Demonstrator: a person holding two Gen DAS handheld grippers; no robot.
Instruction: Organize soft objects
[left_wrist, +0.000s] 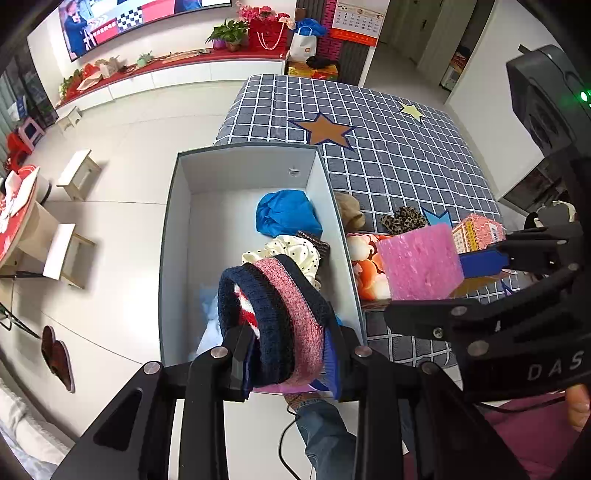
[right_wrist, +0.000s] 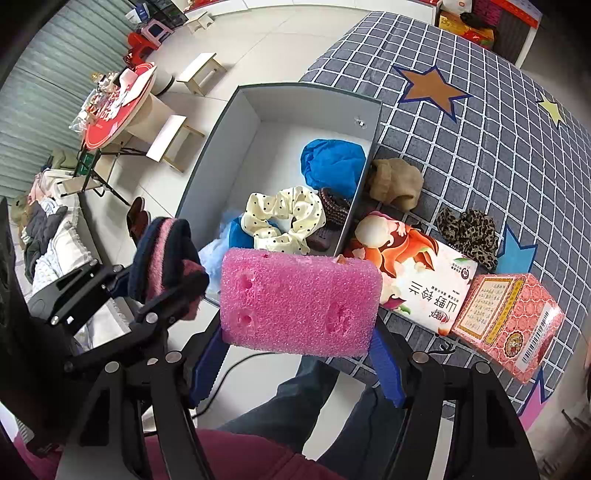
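My left gripper (left_wrist: 290, 354) is shut on a rolled knit piece (left_wrist: 273, 314) in navy, pink and red-white stripes, held above the near end of the grey box (left_wrist: 173, 240). My right gripper (right_wrist: 297, 356) is shut on a pink sponge block (right_wrist: 299, 295), which hangs by the box's near right corner (right_wrist: 351, 236). Inside the box lie a blue cloth (right_wrist: 332, 166), a cream dotted scrunchie (right_wrist: 284, 218), a brown knit item (right_wrist: 328, 218) and pale blue fabric (right_wrist: 216, 254). In the right wrist view the left gripper (right_wrist: 147, 295) with the knit piece (right_wrist: 162, 254) is at the left.
The box stands on the left edge of a grey checked cover (right_wrist: 480, 129). Beside the box lie a tan soft piece (right_wrist: 397, 181), a leopard scrunchie (right_wrist: 469, 229), a tissue pack (right_wrist: 406, 266) and a pink carton (right_wrist: 506, 317). Stools (left_wrist: 77, 173) stand on the floor at left. The person's jeans (right_wrist: 295, 398) are below.
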